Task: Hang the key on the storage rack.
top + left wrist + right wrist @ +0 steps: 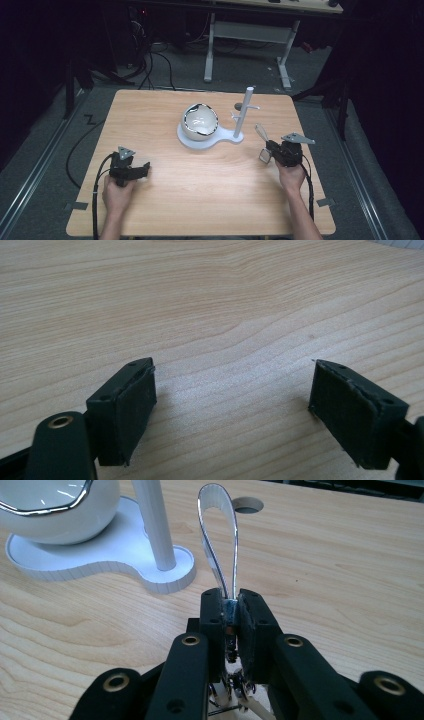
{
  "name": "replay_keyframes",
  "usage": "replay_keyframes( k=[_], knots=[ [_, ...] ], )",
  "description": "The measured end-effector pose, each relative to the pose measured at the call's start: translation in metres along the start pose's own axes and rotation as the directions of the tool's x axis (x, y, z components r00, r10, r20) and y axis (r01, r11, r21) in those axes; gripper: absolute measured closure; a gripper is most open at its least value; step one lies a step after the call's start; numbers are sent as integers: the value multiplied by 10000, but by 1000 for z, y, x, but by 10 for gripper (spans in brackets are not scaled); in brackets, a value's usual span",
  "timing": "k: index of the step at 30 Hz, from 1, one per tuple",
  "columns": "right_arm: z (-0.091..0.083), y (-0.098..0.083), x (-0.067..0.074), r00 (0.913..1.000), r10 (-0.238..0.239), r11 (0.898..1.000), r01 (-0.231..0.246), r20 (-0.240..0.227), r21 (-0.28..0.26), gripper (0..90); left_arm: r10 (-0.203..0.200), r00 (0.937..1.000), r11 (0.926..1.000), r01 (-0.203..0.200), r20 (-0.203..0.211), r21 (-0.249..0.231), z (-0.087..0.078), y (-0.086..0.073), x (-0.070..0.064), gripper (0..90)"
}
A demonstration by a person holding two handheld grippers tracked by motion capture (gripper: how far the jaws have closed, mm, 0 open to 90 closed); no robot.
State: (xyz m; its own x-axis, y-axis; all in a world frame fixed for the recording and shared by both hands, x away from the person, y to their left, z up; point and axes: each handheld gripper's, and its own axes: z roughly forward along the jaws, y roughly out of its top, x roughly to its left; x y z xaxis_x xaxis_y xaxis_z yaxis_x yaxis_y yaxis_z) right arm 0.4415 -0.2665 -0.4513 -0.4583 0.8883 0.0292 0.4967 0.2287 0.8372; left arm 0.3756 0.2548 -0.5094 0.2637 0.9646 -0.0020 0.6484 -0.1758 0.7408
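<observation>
1. Two grippers work over a light wooden table (200,200) in the high view. The near half of the top lies bare, and both hands stay inside its edges. A white stand (210,136) sits past the middle, carrying a white bowl-shaped shell (200,121) and an upright post (243,112) with short pegs. The left gripper (142,169) rests low at the near left, well apart from the stand. The right gripper (267,147) hangs near the right edge, just beside the stand, holding a pair of glasses (263,145).

2. In the left gripper view the jaws stand spread wide over bare wood, with nothing between them.

3. In the right gripper view the jaws are pressed together on the folded glasses (220,555), one rim rising above the pads. The post (155,525) and base (105,560) stand close ahead on the left; a round hole (247,504) in the tabletop lies beyond.
</observation>
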Motion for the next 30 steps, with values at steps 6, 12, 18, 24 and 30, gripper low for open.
replay_keyframes(
  k=[6, 12, 18, 24, 30],
  knots=[
    [-7, 2, -2, 10000, 37, 9998, -38, -7, -193, 820, 1, 10000, 10000, -1, 0, 0, 0, 0, 0, 191],
    [-11, 3, -2, 10000, 55, 9994, -57, -60, -349, 820, 3, 10000, 10000, -3, 1, 0, 0, 0, 0, 191],
    [-20, 8, -2, 9999, -85, 9984, 82, -55, -565, 820, 1, 10000, 10000, -1, -2, -1, 0, 0, 0, 191],
    [-25, 13, -1, 9998, -191, 9973, 185, -80, -711, 820, 2, 10000, 10000, -2, 0, -1, 0, 0, 0, 191],
    [-33, 16, -1, 9997, -231, 9956, 219, -114, -914, 820, 3, 10000, 10000, -3, -1, 3, 0, 0, 0, 191]
  ],
)
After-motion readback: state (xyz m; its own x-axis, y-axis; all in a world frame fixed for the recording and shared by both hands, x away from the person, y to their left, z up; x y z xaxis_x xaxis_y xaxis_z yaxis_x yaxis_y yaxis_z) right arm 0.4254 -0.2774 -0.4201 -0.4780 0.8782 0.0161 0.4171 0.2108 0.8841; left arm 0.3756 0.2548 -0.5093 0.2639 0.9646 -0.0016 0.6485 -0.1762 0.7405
